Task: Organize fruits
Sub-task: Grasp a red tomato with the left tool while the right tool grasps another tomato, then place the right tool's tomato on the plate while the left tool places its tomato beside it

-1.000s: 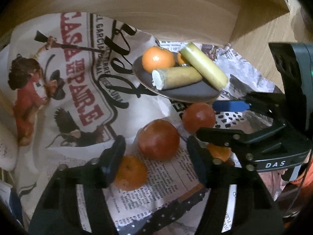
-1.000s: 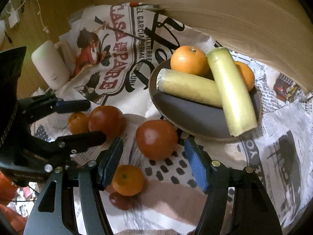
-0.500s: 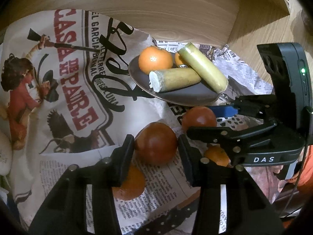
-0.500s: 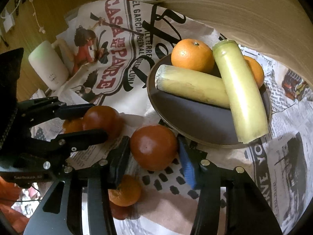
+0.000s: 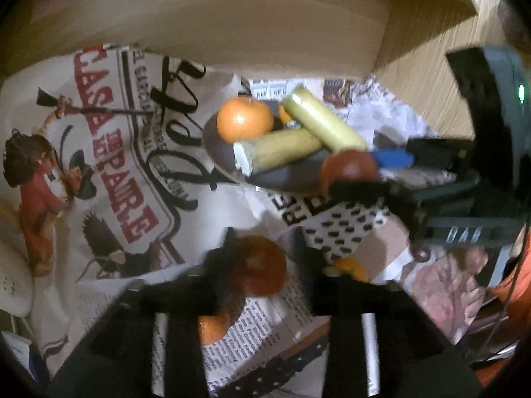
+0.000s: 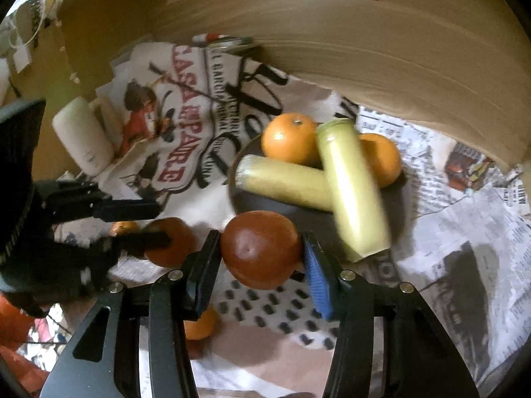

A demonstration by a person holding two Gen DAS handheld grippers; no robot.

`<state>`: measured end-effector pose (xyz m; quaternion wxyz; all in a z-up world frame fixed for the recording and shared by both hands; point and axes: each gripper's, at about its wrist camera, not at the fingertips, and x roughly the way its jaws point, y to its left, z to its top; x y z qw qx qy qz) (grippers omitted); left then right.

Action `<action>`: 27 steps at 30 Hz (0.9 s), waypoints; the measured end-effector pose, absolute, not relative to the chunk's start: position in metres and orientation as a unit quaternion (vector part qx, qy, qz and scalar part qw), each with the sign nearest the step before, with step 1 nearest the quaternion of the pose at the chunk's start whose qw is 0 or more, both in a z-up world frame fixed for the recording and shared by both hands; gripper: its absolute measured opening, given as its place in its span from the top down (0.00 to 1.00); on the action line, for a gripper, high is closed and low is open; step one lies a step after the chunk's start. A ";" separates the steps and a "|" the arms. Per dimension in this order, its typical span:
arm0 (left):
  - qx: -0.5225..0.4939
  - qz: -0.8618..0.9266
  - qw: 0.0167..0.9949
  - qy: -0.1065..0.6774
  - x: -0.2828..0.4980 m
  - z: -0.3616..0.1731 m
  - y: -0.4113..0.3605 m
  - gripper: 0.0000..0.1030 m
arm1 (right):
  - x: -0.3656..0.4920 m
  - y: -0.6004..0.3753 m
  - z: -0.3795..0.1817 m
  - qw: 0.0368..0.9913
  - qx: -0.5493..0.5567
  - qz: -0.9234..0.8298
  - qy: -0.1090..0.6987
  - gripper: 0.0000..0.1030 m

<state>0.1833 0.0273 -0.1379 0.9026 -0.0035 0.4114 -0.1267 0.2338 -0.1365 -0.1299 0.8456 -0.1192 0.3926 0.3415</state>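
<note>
You are working in a home setting: newspaper sheets [image 6: 464, 232] cover the counter, a dark plate [image 6: 395, 205] carries fruit, a white diffuser-like device [image 6: 83, 139] stands nearby, wood-grain panels [image 6: 398, 49] behind.

Wooden surface [image 6: 415, 66], printed newspapers [image 6: 464, 219] spread over it, white cylinder [image 6: 83, 139] at its edge
</note>
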 end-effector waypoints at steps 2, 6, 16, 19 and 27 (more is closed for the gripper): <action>0.010 -0.115 0.902 0.416 0.184 -0.146 0.026 0.52 | 0.239 -0.140 -0.131 0.847 -0.116 0.334 0.396 0.56; 0.012 -0.108 0.896 0.430 0.190 -0.158 0.030 0.52 | 0.246 -0.144 -0.135 0.849 -0.117 0.325 0.399 0.56; 0.001 -0.126 0.885 0.448 0.200 -0.166 0.032 0.54 | 0.260 -0.140 -0.143 0.847 -0.122 0.322 0.405 0.56; -0.017 -0.137 0.892 0.431 0.203 -0.162 0.031 0.56 | 0.263 -0.139 -0.145 0.846 -0.124 0.321 0.406 0.56; -0.034 -0.164 0.900 0.402 0.217 -0.133 0.019 0.82 | 0.263 -0.151 -0.142 0.848 -0.112 0.318 0.408 0.55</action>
